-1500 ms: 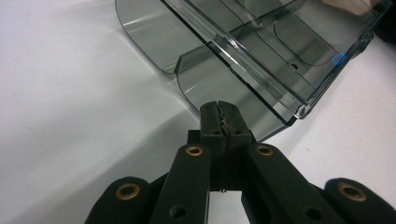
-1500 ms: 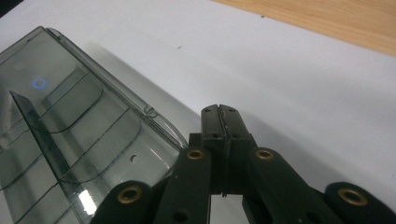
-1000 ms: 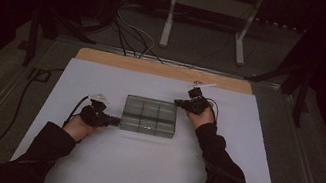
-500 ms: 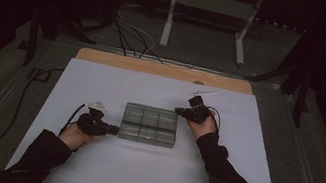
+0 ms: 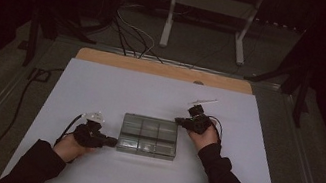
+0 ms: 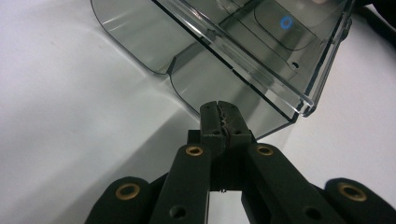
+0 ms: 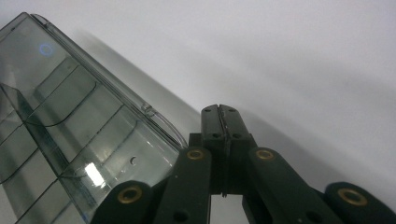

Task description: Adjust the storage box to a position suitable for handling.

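A clear smoky plastic box [image 5: 148, 135] with several compartments lies in the middle of the white table sheet [image 5: 101, 85]. My left gripper [image 5: 113, 140] is shut, its tip against the box's near-left corner. In the left gripper view the box's wall [image 6: 233, 74] fills the area just past the shut left gripper [image 6: 219, 106]. My right gripper [image 5: 178, 120] is shut too, pressed beside the box's far-right corner. The right gripper view has the box [image 7: 74, 135] lying to the left of the shut right gripper [image 7: 219, 109], with nothing between the jaws.
A wooden table edge [image 5: 164, 70] runs beyond the sheet. A small white strip [image 5: 204, 101] lies on the sheet behind the right hand. Cables [image 5: 23, 97] trail off the left side. A metal stand [image 5: 210, 13] is on the floor beyond.
The box has slid toward the near edge of the table, with both hands moving along at its sides. Both grippers stayed shut.
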`<state>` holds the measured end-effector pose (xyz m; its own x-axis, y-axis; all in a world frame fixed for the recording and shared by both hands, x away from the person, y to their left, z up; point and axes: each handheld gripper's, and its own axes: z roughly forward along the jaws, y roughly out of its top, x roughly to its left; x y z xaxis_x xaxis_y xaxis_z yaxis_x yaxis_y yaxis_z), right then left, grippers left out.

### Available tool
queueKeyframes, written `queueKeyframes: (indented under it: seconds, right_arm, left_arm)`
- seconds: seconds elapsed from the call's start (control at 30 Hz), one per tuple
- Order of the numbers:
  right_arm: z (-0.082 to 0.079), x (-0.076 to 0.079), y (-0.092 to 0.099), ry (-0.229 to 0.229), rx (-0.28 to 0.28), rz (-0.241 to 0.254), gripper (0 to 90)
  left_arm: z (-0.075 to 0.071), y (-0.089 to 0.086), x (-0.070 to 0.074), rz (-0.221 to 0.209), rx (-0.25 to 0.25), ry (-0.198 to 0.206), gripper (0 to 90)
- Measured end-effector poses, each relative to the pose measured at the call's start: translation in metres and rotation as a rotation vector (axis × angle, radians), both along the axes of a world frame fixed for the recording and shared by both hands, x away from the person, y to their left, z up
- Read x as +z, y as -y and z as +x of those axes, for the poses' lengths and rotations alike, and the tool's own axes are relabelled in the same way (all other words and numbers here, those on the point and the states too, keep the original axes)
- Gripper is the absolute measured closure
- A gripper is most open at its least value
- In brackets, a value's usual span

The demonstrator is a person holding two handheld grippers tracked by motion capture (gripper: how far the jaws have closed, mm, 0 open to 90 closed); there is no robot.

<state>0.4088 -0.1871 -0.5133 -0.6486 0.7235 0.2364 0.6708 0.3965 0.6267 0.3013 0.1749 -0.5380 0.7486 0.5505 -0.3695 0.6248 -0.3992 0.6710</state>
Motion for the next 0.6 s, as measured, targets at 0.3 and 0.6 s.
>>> queueKeyframes:
  seconds: [0.3,0.6]
  right_arm:
    - [-0.024,0.001,0.005,-0.006,-0.013,-0.007,90.0]
    - [-0.039,0.001,0.010,-0.016,-0.018,-0.001,90.0]
  left_arm:
    - [-0.018,0.004,0.000,-0.008,-0.042,-0.016,90.0]
    - [-0.025,0.011,-0.002,-0.006,-0.072,-0.024,90.0]
